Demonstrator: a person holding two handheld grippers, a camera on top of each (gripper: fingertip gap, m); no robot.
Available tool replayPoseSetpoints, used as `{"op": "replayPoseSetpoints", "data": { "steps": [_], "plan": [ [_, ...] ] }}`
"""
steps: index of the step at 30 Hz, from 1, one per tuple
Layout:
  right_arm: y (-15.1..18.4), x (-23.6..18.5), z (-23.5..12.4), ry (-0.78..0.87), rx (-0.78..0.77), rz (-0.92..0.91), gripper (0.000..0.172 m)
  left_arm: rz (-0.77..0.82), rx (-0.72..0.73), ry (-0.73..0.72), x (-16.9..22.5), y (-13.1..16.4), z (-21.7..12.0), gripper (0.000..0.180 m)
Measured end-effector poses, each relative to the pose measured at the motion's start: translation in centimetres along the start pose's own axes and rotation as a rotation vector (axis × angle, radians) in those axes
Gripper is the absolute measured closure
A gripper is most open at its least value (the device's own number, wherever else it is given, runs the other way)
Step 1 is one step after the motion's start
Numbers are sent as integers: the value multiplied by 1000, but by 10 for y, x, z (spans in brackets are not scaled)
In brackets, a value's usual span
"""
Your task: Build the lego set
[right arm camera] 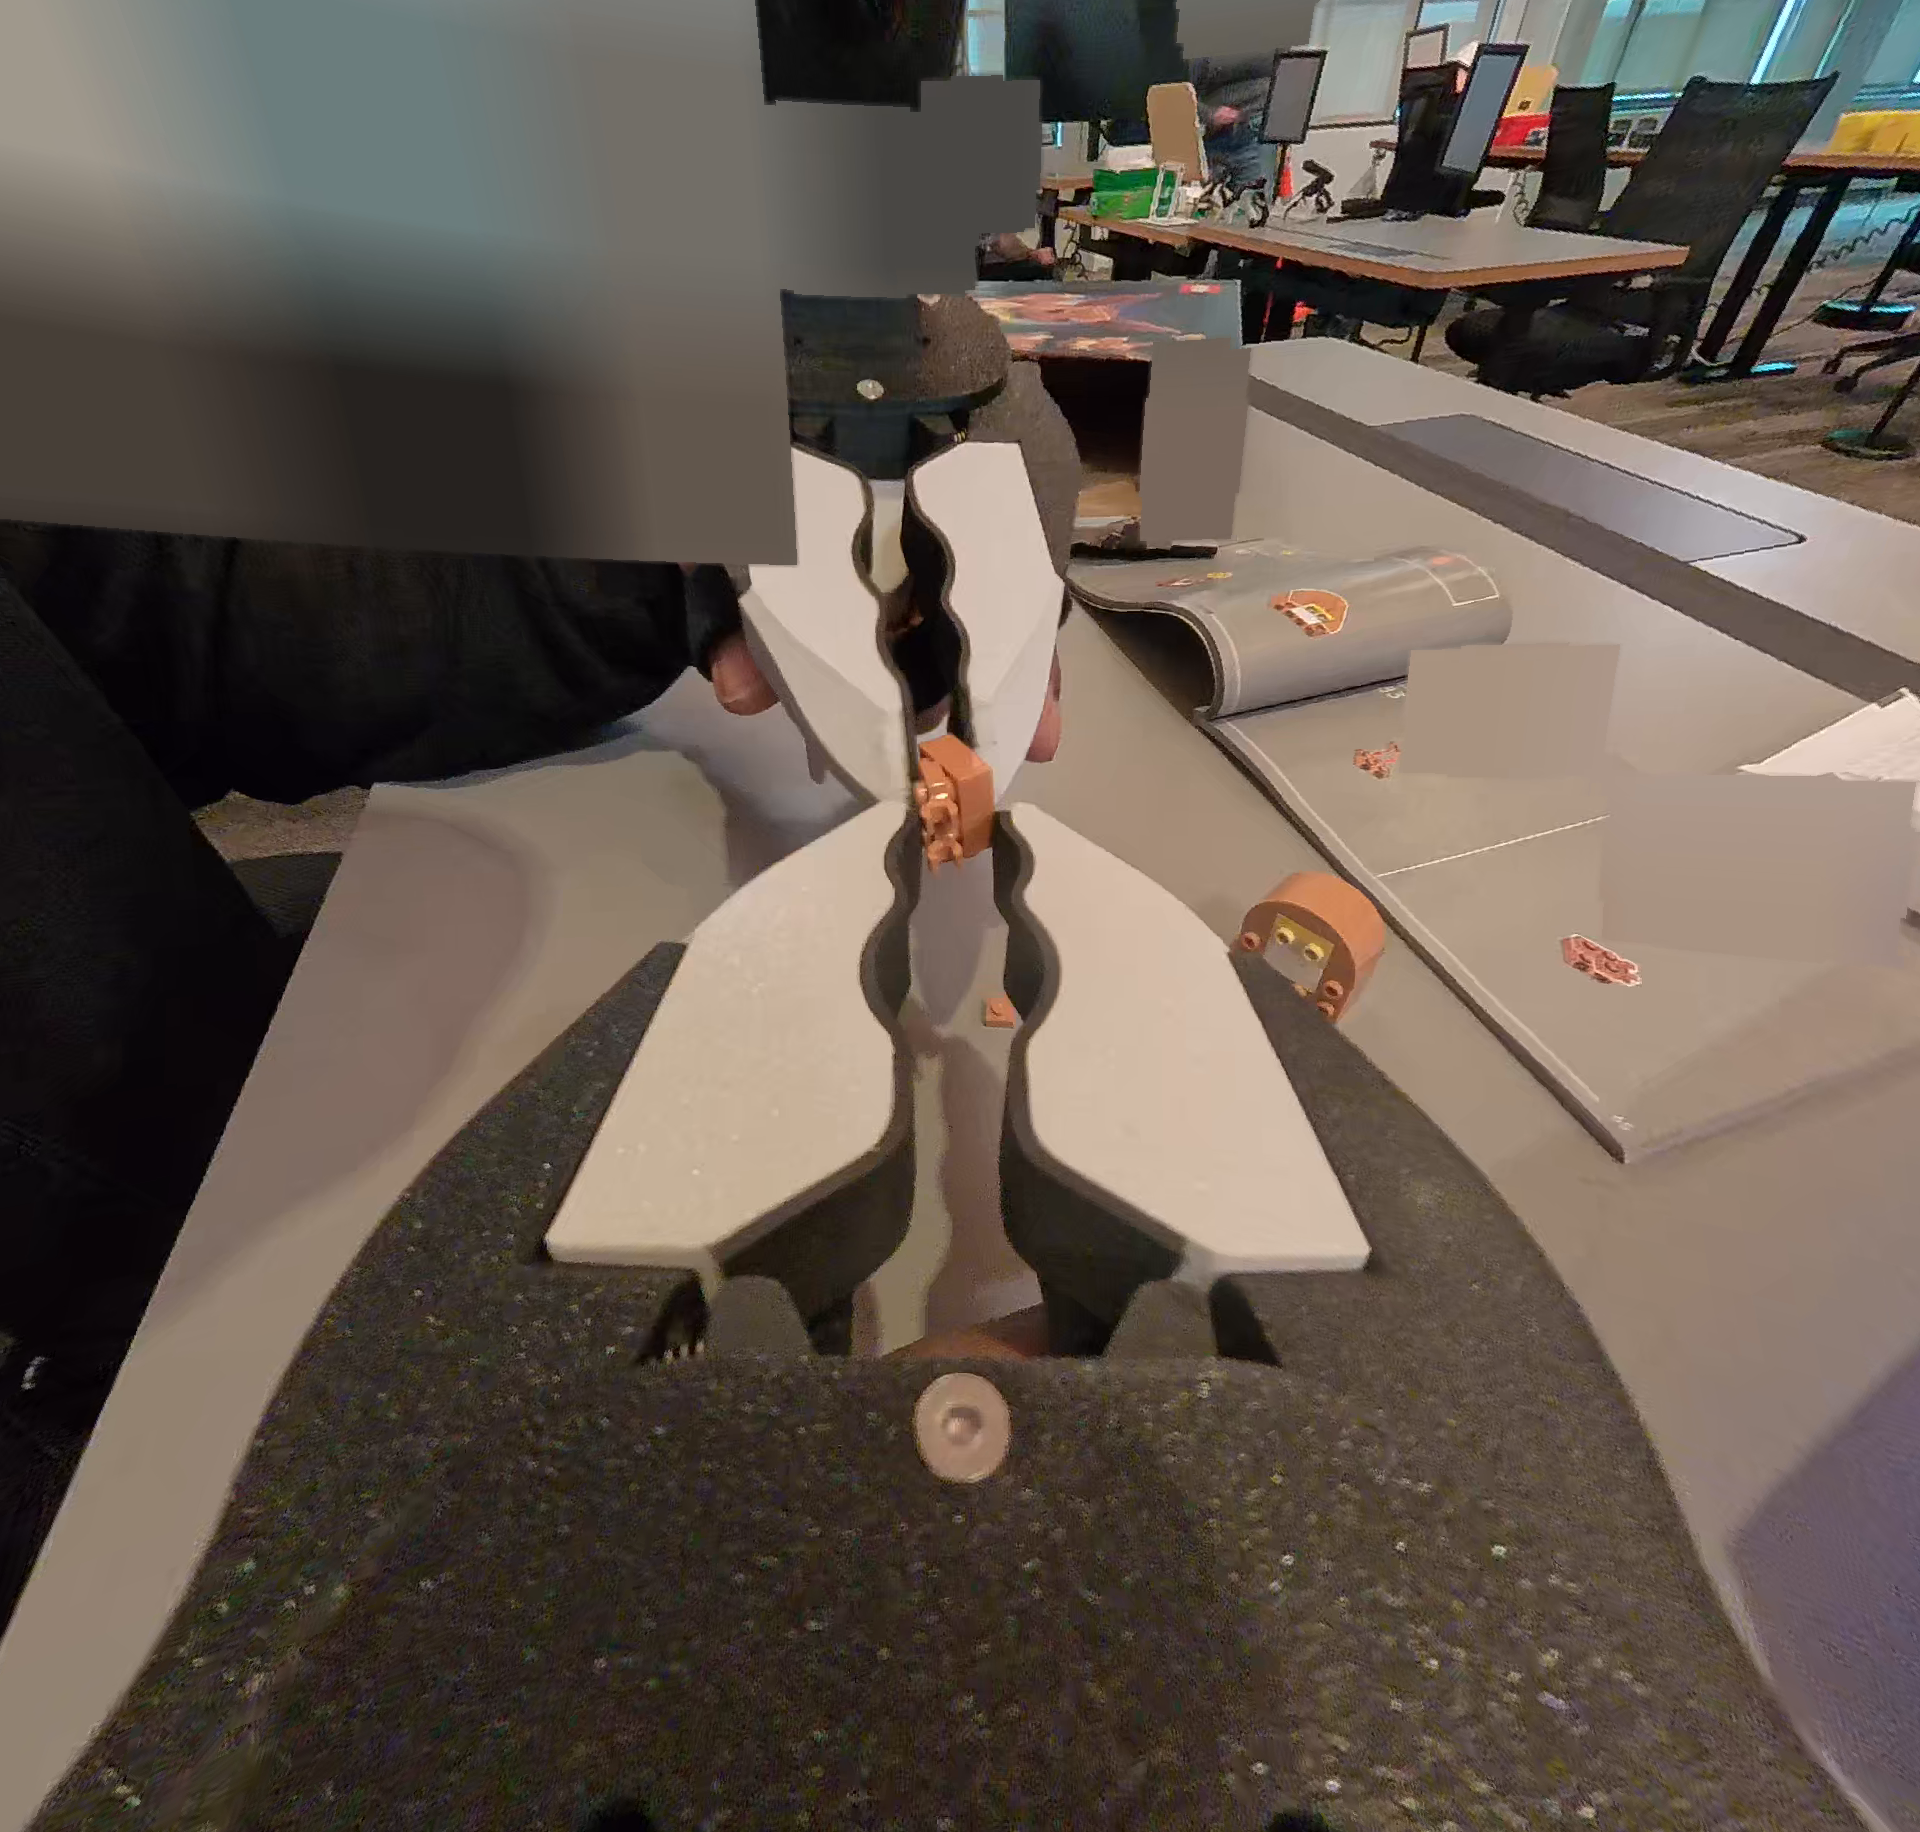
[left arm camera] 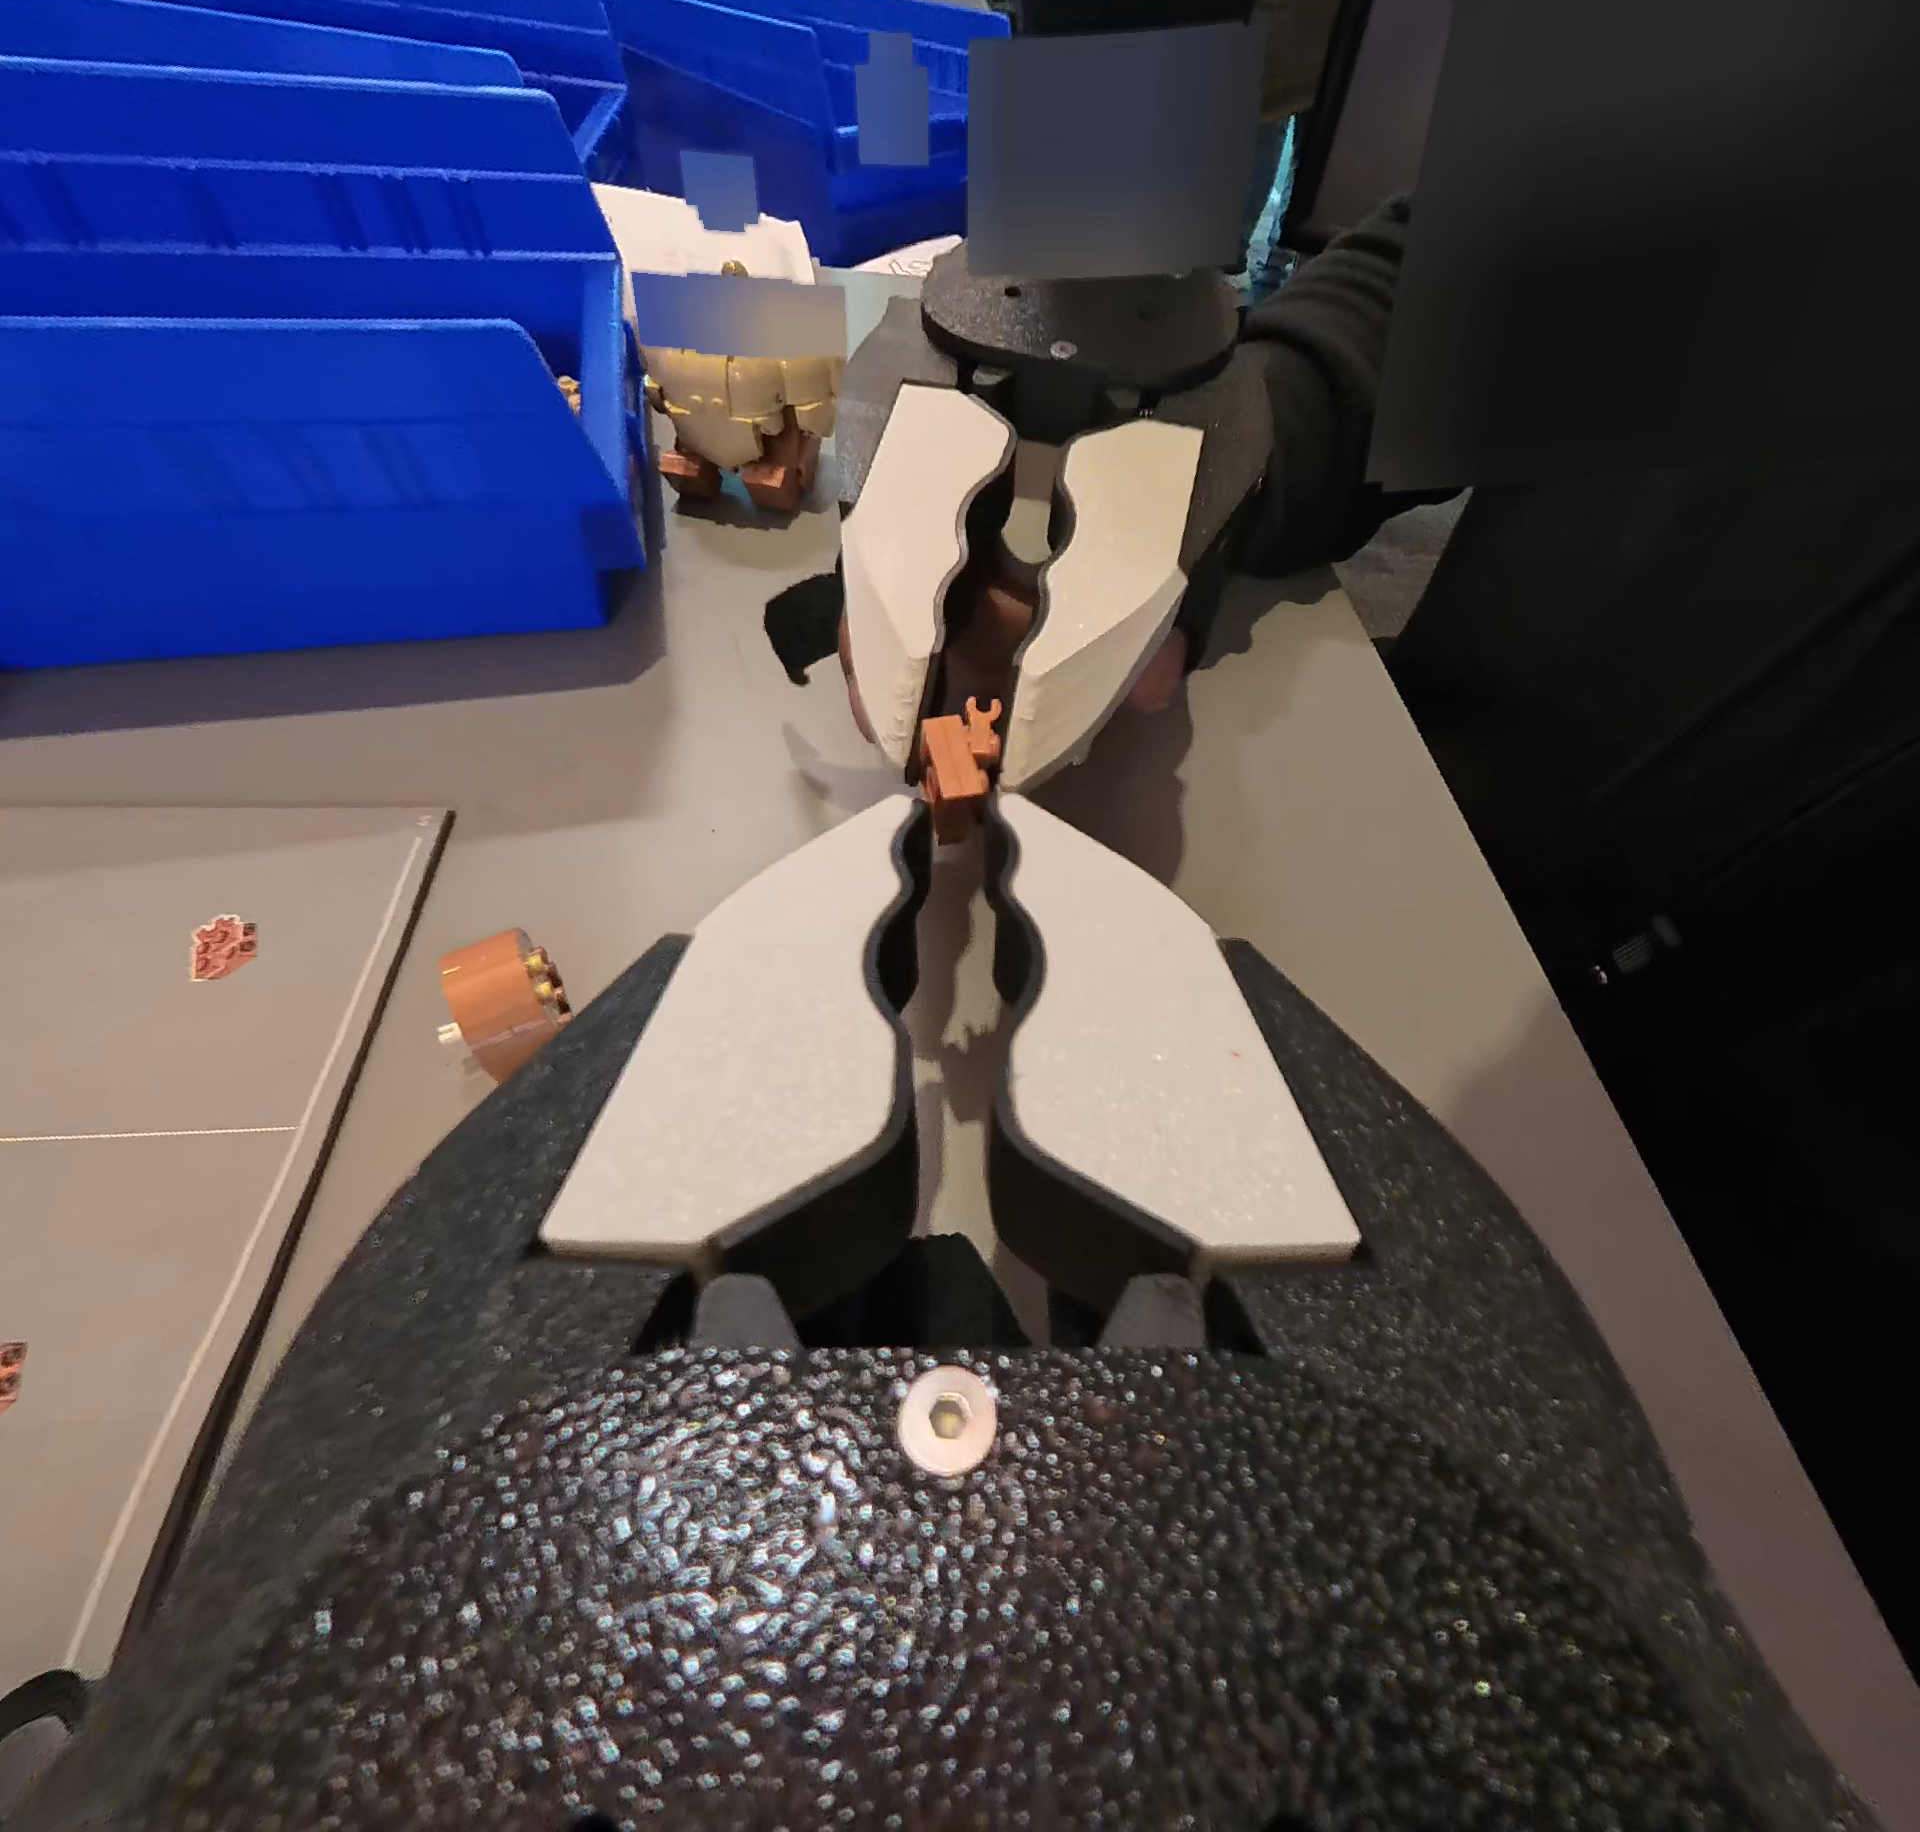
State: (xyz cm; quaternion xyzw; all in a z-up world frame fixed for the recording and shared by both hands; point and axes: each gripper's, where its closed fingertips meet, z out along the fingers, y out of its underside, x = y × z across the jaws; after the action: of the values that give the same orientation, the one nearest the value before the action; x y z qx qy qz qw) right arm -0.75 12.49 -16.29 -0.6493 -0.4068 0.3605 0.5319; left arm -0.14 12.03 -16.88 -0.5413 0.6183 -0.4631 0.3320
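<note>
**Both grippers closed on one small brown brick assembly, tip to tip above the grey surface**

Left wrist view: The left gripper (left arm camera: pixel 954 826) points forward with its jaws nearly together, the tips closed on the near end of a small brown brick assembly (left arm camera: pixel 957 759). The right gripper (left arm camera: pixel 961 733) faces it from the far side, tips down, gripping the far end of the same piece; a small clip part sticks up from that end. The two sets of tips almost touch. A gloved hand (left arm camera: pixel 1247 494) holds the right gripper. On the grey surface (left arm camera: pixel 1195 847) to the left lies a round brown brick piece (left arm camera: pixel 499 1003) beside an open instruction booklet (left arm camera: pixel 187 1055). Further back stand blue bins (left arm camera: pixel 291 380) and a cream and brown brick figure (left arm camera: pixel 743 411) just beside them.

Right wrist view: The right gripper (right arm camera: pixel 951 832) has its jaws narrowly apart, pressed on the brown brick assembly (right arm camera: pixel 956 795), studs showing on its left side. The left gripper (right arm camera: pixel 940 754) meets it from the opposite side, clamped on the same piece. A tiny brown plate (right arm camera: pixel 1000 1013) lies on the surface below the jaws. The round brown piece (right arm camera: pixel 1314 941) sits to the right, against the booklet's (right arm camera: pixel 1558 951) edge.
</note>
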Motion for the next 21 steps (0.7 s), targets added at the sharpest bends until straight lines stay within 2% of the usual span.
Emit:
{"op": "replayPoseSetpoints", "data": {
  "steps": [6,21],
  "plan": [
    [2,-2,-1,-21,-9,-14,159,29,19,16,1,1,2,172],
    [22,-41,-3,-247,-116,-187,159,145,-104,234,39,24,6,173]
  ]
}}
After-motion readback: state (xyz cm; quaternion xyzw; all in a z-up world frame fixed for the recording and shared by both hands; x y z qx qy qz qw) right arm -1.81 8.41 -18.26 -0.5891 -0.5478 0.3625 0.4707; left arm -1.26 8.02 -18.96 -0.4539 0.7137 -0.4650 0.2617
